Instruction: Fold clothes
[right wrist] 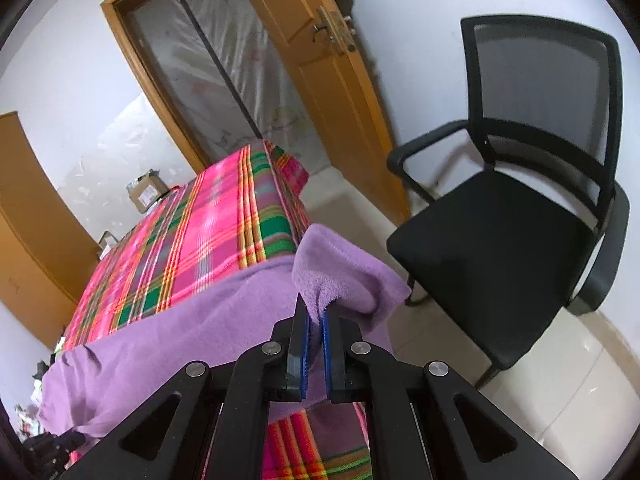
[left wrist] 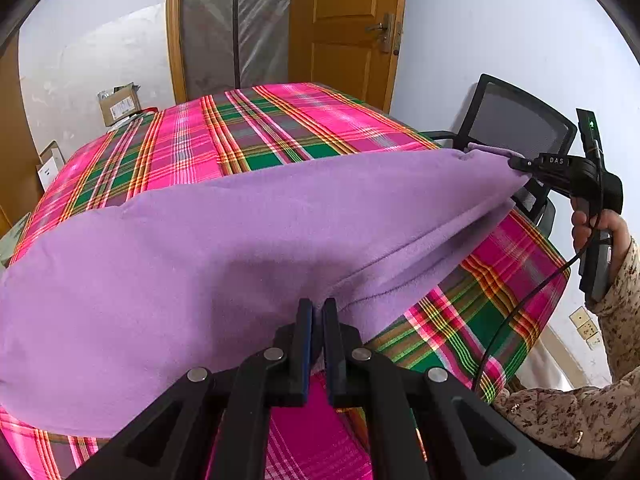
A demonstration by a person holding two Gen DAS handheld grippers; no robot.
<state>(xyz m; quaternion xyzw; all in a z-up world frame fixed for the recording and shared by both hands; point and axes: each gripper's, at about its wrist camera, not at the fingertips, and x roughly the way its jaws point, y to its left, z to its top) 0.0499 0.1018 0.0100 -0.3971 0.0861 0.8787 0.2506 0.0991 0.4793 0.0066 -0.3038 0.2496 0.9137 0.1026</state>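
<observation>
The left claw (left wrist: 318, 308) is closed on the near edge of the purple cloth (left wrist: 200, 248), low in the frame. The right claw (right wrist: 318, 312) is clamped on a corner (seen at centre). The cloth is stretched over the plaid-covered tabletop (left wrist: 280, 120); a black chair (right wrist: 520, 200) stands at right.

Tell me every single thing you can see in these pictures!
cloth: one, purple, lifted over the table, pinched at two edges.
tablecloth: one, pink and green plaid, covering the table.
chair: one, black mesh, right of the table.
door: one, brown wood, behind the table.
plastic sheet: one, clear, hanging in the doorway.
cardboard boxes: two at least, brown, by the far wall.
wall socket: one, cream, low on the right wall.
left tongs: black, shut on the cloth.
right tongs: black, shut on the cloth.
right hand: one, patterned sleeve, holding the right tongs.
</observation>
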